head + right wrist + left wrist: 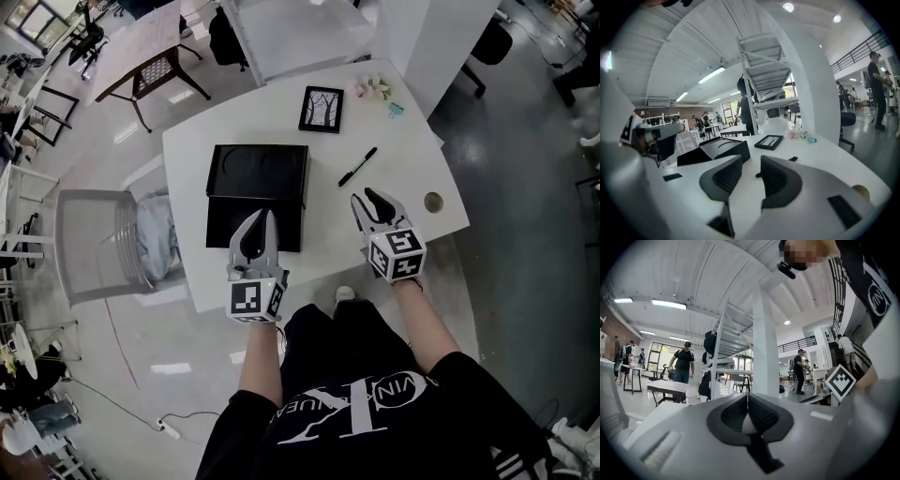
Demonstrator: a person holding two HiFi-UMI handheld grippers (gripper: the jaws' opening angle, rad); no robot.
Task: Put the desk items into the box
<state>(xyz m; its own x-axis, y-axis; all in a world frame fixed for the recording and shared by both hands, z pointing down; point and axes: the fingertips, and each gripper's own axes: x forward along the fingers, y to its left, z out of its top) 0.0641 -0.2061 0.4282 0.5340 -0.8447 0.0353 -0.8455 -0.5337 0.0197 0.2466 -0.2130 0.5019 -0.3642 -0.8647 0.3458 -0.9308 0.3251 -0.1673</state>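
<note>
A black box (255,192) lies open on the white desk (403,178), with its lid (258,169) at the far side. My left gripper (264,218) hovers over the box's near part, jaws shut and empty; in the left gripper view (747,401) it points out across the room. My right gripper (366,198) is open and empty, just short of a black pen (357,167). In the right gripper view the open gripper (751,176) faces the pen (792,159), the box (715,150) and a black picture frame (768,141). The frame (322,109) and small coloured clips (378,91) lie at the desk's far side.
A round cable hole (432,202) sits near the desk's right corner. A grey chair (98,244) with a cloth on it stands left of the desk. A white pillar (431,33) rises behind the desk's far right, and people stand in the room beyond.
</note>
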